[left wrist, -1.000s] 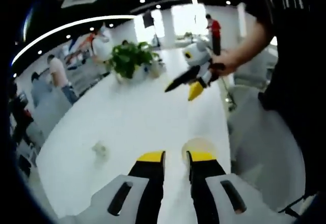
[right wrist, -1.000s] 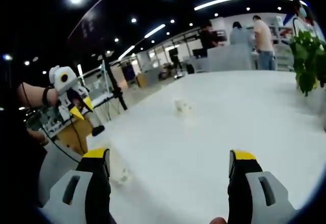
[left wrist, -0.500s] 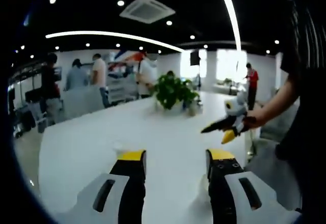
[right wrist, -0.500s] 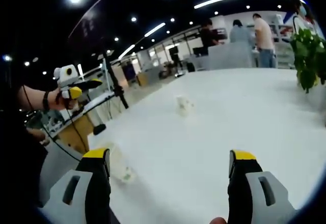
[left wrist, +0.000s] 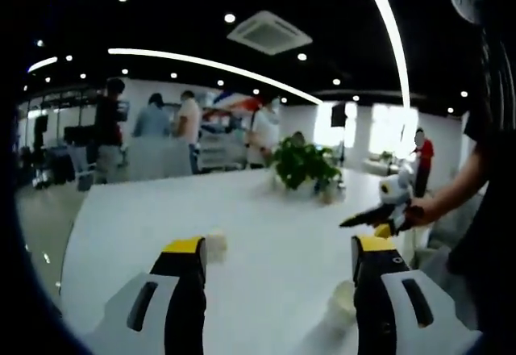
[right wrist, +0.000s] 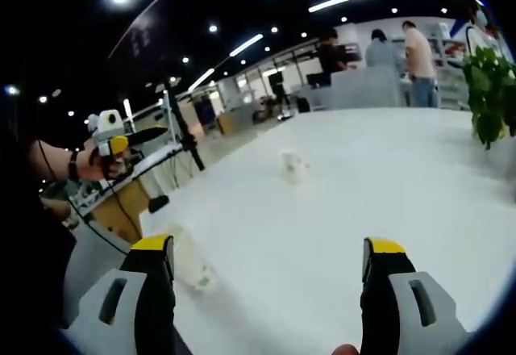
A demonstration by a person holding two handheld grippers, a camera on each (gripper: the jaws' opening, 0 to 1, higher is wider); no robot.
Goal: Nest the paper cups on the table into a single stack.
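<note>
In the left gripper view, my left gripper [left wrist: 278, 246] is open above the white table [left wrist: 266, 218], with nothing between its jaws. One paper cup [left wrist: 215, 242] sits just beyond its left jaw tip, and another paper cup [left wrist: 342, 302] lies close beside its right jaw. The right gripper [left wrist: 387, 206] is held in a hand at the right. In the right gripper view, my right gripper [right wrist: 269, 246] is open and wide over the table [right wrist: 387, 177]. A paper cup [right wrist: 294, 164] sits farther out, and a cup [right wrist: 189, 266] lies near the left jaw. The left gripper [right wrist: 121, 141] hovers off the table's left edge.
A potted plant [left wrist: 302, 161] stands at the table's far end, also seen as the plant [right wrist: 488, 89] at the right. Several people stand behind the table near desks. A tripod stand [right wrist: 181, 129] and a wooden piece of furniture [right wrist: 121, 210] sit past the left table edge.
The left view has swung up from looking down at the table to nearly level, and the left jaws have spread wide apart. The right view has barely shifted; the left gripper in it turned level.
</note>
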